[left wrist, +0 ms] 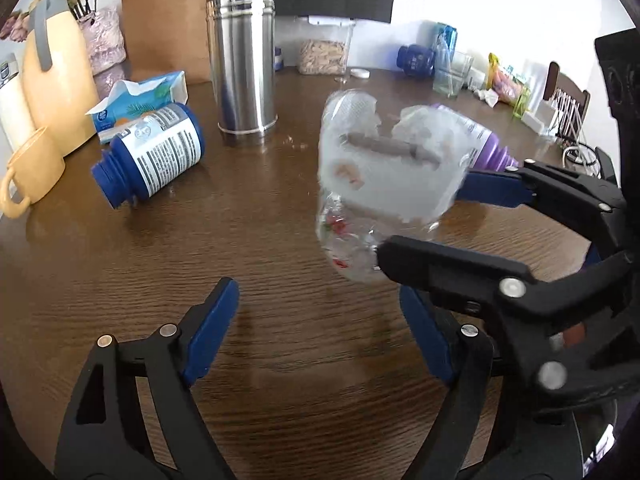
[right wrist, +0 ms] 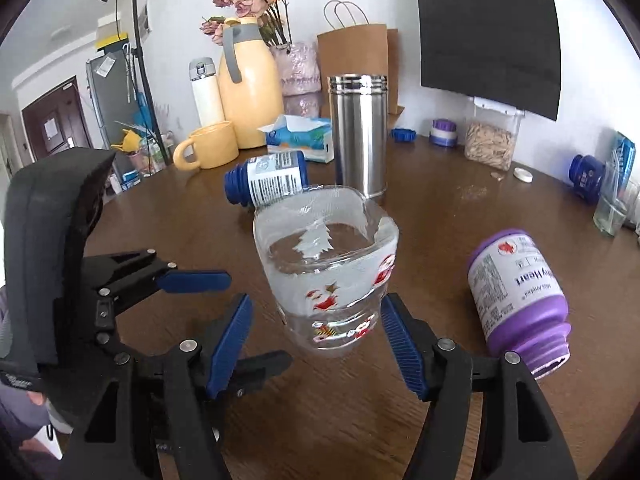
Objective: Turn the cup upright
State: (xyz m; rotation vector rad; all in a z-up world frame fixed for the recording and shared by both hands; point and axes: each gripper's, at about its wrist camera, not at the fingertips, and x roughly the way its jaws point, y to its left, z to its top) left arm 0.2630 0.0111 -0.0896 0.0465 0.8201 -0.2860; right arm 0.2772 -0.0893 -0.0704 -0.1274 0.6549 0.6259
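Observation:
A clear glass cup (right wrist: 326, 270) with frosted bands and red Christmas figures stands mouth up on the brown table (right wrist: 440, 216), between the fingers of my right gripper (right wrist: 316, 340). The right jaws stand wide open, a gap on each side of the cup. In the left wrist view the cup (left wrist: 384, 184) looks blurred, with the right gripper's fingers (left wrist: 492, 190) on either side of it. My left gripper (left wrist: 320, 332) is open and empty, low over the table to the cup's left; it also shows in the right wrist view (right wrist: 192, 280).
A blue bottle (right wrist: 266, 182) lies on its side behind the cup and a purple bottle (right wrist: 516, 300) lies to its right. A steel canister (right wrist: 358, 132), yellow mug (right wrist: 208, 146), yellow jug (right wrist: 248, 100), tissue box (right wrist: 302, 138) and paper bag (right wrist: 354, 52) stand farther back.

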